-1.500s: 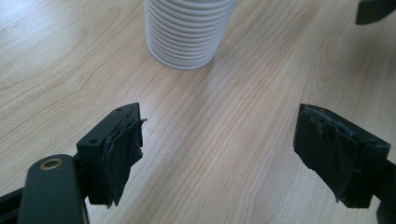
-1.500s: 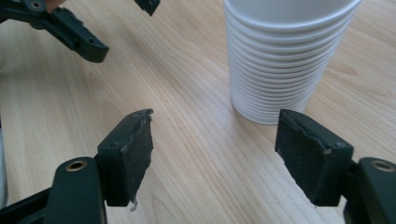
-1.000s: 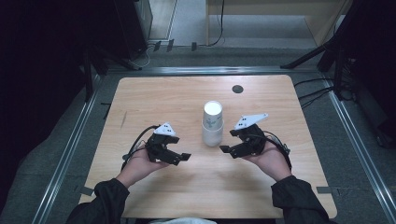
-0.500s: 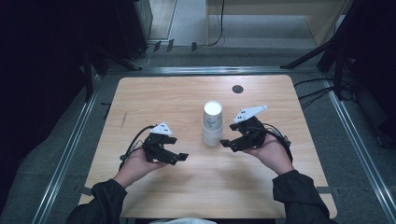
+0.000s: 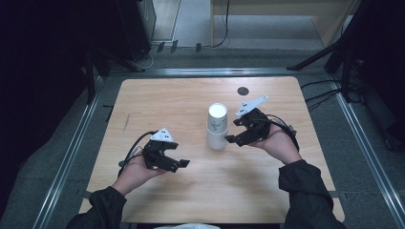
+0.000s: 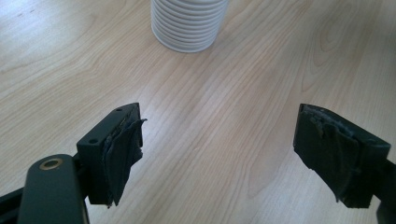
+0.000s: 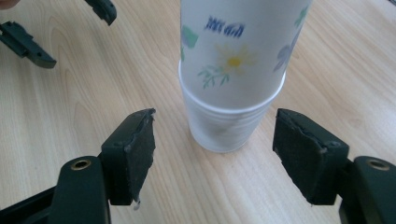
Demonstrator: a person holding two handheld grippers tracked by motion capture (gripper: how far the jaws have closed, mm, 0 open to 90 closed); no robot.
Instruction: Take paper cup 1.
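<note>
A stack of white paper cups stands near the middle of the wooden table; the outer cup has a flower print. My right gripper is open just right of the stack at its lower part. In the right gripper view the stack sits just ahead of that gripper, in line with the gap between its jaws, and nothing touches it. My left gripper is open over bare wood to the stack's lower left. In the left gripper view the stack's ribbed base lies well ahead of the left gripper.
A small dark round hole sits in the tabletop behind the stack. Metal rails run along the table's sides on the floor. Bare wood lies in front of both hands. The left gripper's fingers show at the upper left of the right gripper view.
My right gripper has moved left and slightly forward, closing in on the stack. The left gripper has barely shifted. The stack has not moved.
</note>
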